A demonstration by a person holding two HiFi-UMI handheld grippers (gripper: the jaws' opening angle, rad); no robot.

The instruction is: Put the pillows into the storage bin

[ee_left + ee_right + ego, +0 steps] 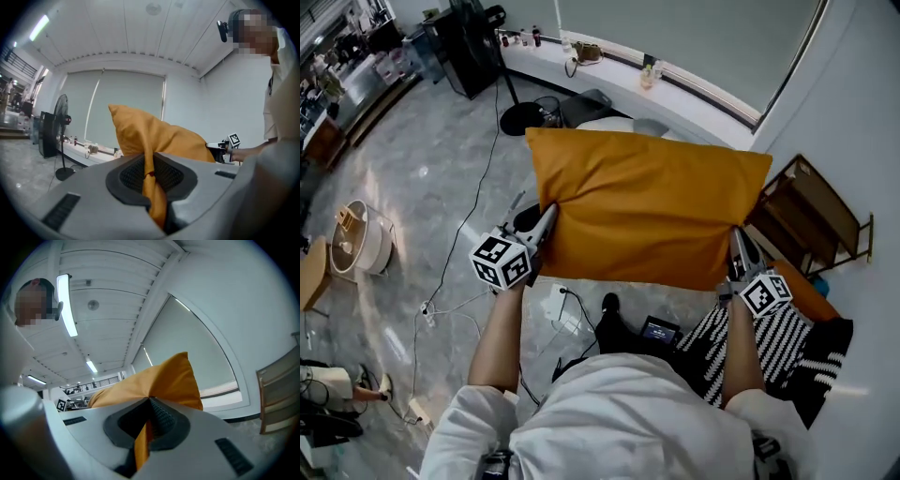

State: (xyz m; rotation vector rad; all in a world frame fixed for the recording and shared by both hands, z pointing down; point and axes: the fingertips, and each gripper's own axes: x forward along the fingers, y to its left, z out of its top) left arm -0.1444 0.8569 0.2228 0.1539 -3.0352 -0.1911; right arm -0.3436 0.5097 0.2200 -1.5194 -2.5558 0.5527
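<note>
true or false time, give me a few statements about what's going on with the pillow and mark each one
1. The left gripper is shut on the orange pillow. True.
2. The right gripper is open and empty. False: it is shut on the same pillow's other edge.
3. The orange pillow lies on the floor. False: it is held up between both grippers.
4. A black-and-white striped pillow lies below the right gripper in the head view. True.

The head view looks steeply down from overhead. Each gripper view looks along its own jaws, very close. All three share the orange pillow (pixel 647 206).
</note>
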